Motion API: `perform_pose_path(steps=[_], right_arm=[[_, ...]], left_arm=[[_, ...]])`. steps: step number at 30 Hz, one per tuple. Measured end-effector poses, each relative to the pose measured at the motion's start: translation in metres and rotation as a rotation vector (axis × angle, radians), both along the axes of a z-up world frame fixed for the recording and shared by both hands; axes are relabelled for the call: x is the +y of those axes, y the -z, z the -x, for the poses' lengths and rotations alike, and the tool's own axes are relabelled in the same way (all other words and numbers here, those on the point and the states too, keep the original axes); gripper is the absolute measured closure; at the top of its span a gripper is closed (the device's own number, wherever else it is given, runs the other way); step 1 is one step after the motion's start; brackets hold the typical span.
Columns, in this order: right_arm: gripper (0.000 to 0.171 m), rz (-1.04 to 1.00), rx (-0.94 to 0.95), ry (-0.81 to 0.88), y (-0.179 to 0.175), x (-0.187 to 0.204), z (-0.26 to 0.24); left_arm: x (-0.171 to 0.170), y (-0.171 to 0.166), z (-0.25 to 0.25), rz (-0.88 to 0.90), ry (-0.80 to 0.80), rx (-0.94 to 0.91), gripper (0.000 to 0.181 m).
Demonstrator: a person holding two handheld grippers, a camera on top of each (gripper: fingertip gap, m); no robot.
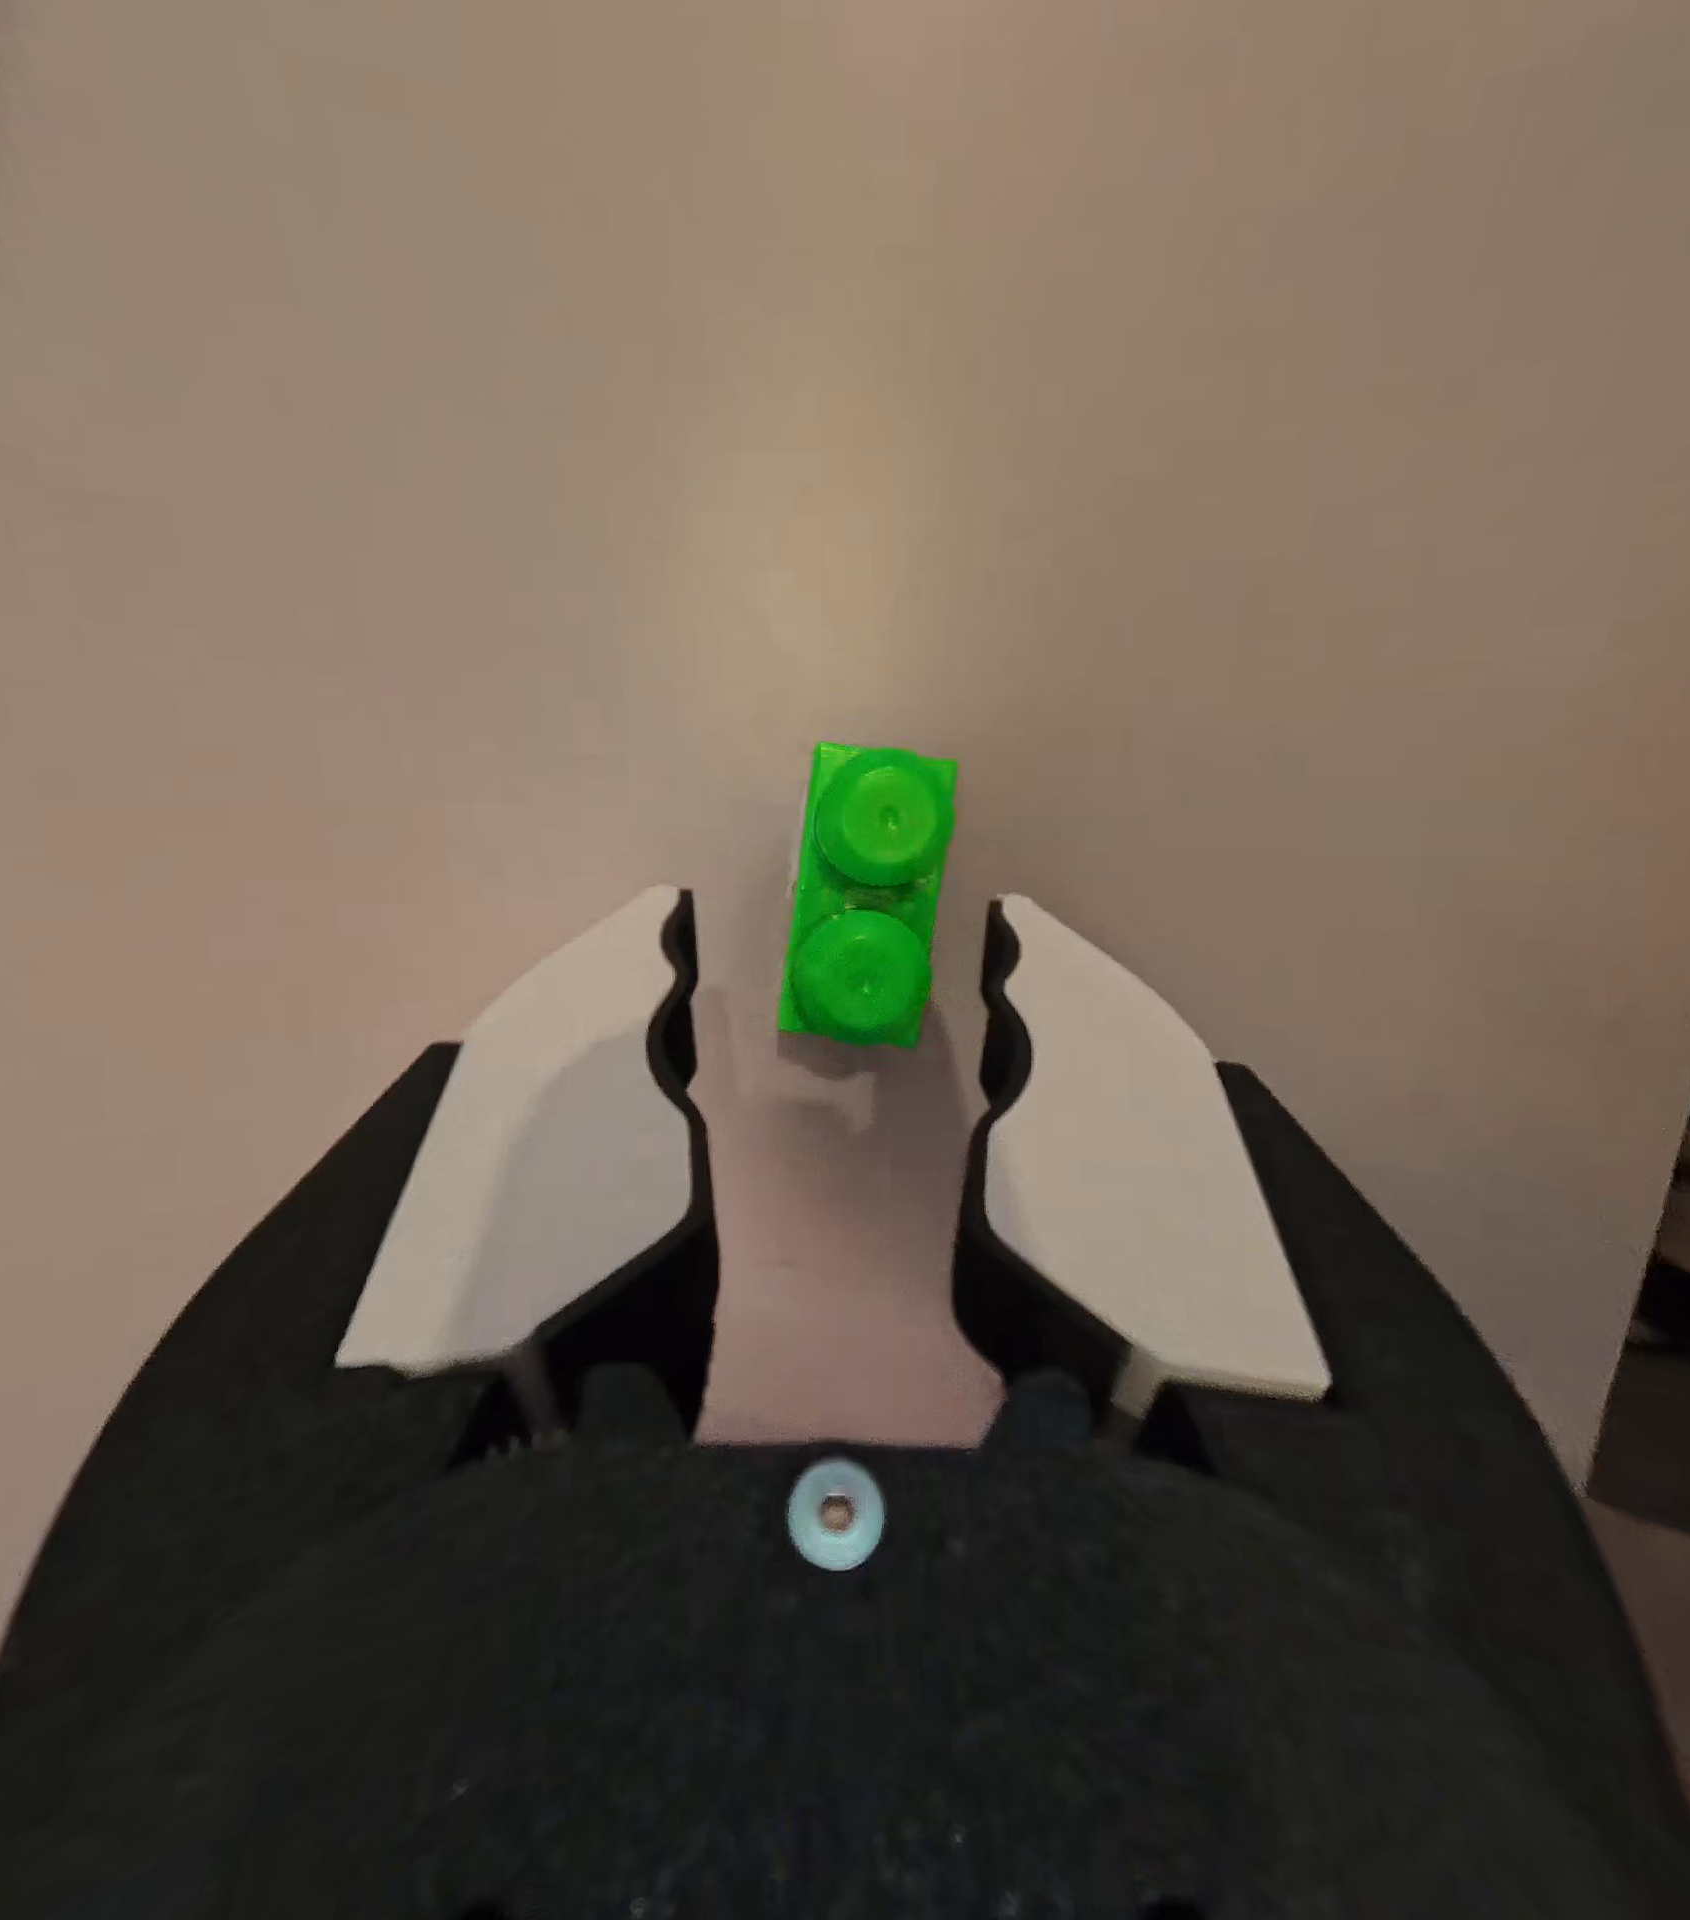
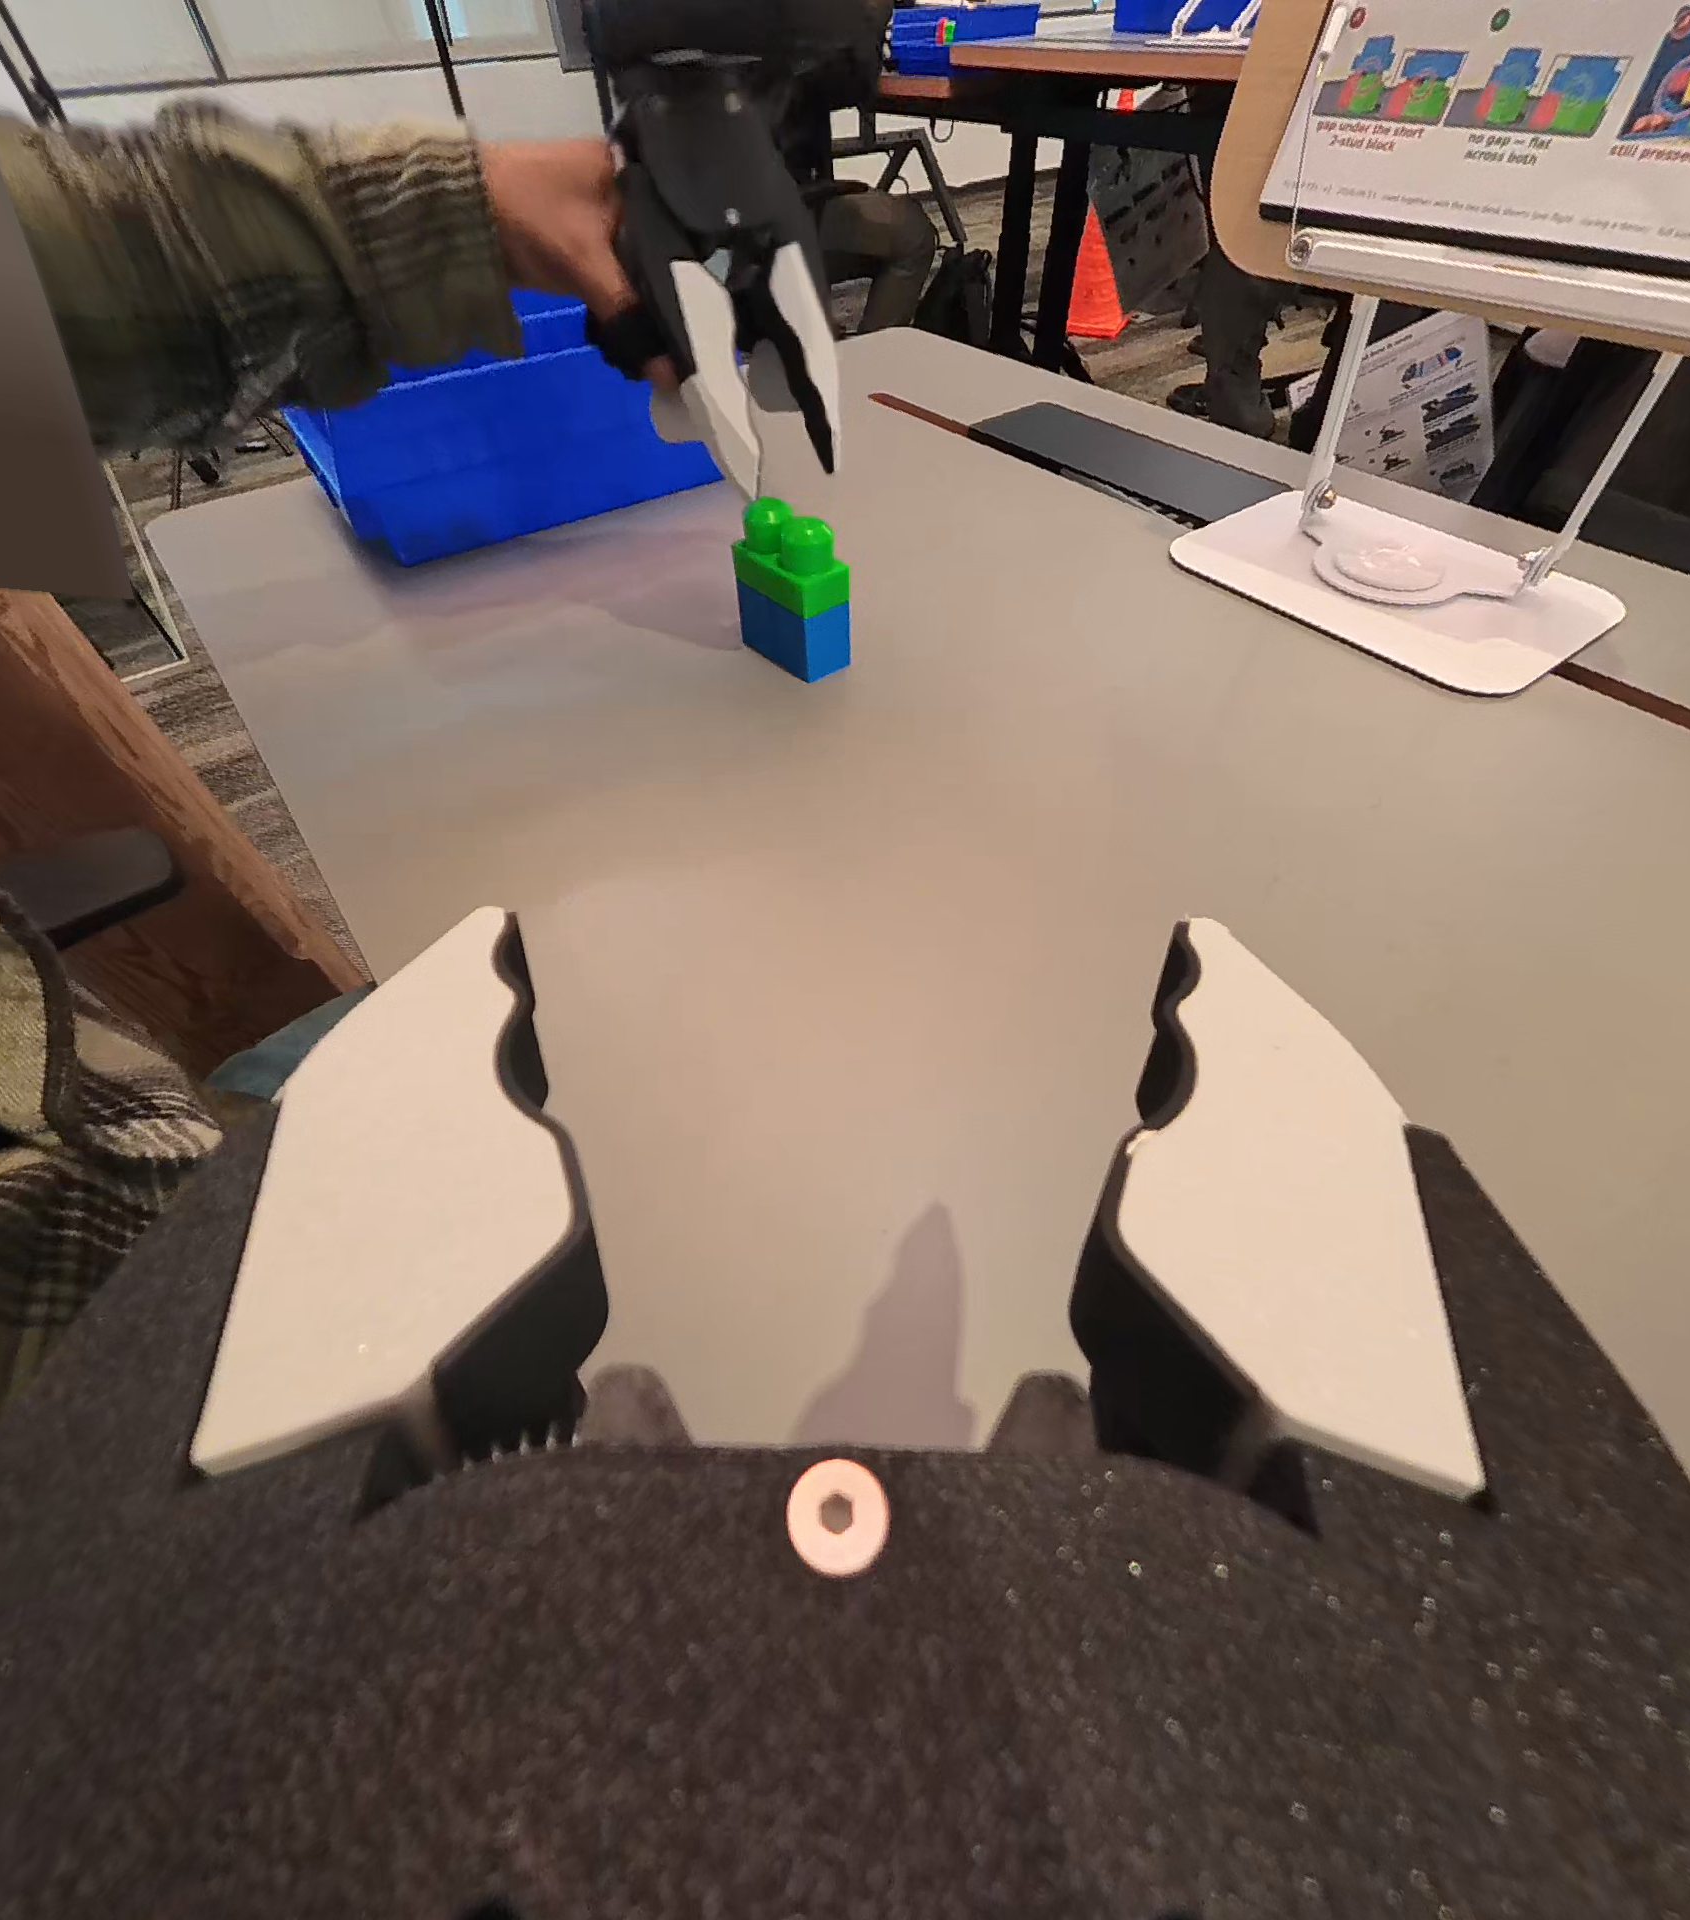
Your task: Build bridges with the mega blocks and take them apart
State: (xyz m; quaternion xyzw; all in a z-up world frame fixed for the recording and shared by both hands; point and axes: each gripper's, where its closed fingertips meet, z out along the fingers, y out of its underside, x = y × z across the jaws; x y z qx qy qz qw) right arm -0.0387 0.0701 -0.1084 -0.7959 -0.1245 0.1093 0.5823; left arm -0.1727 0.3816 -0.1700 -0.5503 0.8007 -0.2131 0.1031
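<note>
While the right tongs (image 2: 841, 935) gape wide over bare table (image 2: 924, 831), two stacked blocks, one green block (image 2: 791, 566) on one blue block (image 2: 796, 636), stand ahead, directly beneath the left tongs (image 2: 789, 442), parted, empty; a blue bin (image 2: 508, 447) lies beyond.

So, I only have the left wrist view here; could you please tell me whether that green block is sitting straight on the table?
Observer: No, the green block is stacked on a blue block.
Operator: Thanks. Is my left hand-held gripper touching it?
Observer: No, the left hand-held gripper hangs open just above the studs.
Operator: And where is the right one?
Observer: The right hand-held gripper is open and empty, nearer the person, well short of the stack.
Operator: Anything behind the stack?
Observer: A blue bin on the table.
</note>
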Motion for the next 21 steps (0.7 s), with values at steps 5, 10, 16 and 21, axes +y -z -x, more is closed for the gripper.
perform_pose_path(steps=[5, 10, 16, 21], right_arm=[[0.056, 0.004, -0.011, -0.008, -0.001, 0.001, 0.002], [0.056, 0.002, -0.013, -0.009, -0.004, 0.001, 0.003], [0.056, 0.010, -0.020, -0.021, -0.004, 0.004, 0.010], [0.056, 0.012, -0.028, -0.017, -0.006, 0.005, 0.011]], left_arm=[[0.003, 0.013, 0.015, 0.046, -0.073, -0.150, 0.114], [0.010, 0.030, 0.029, 0.082, -0.148, -0.247, 0.098], [0.011, 0.058, 0.031, 0.039, -0.136, -0.200, 0.090], [0.006, 0.070, 0.019, 0.038, -0.095, -0.185, 0.094]])
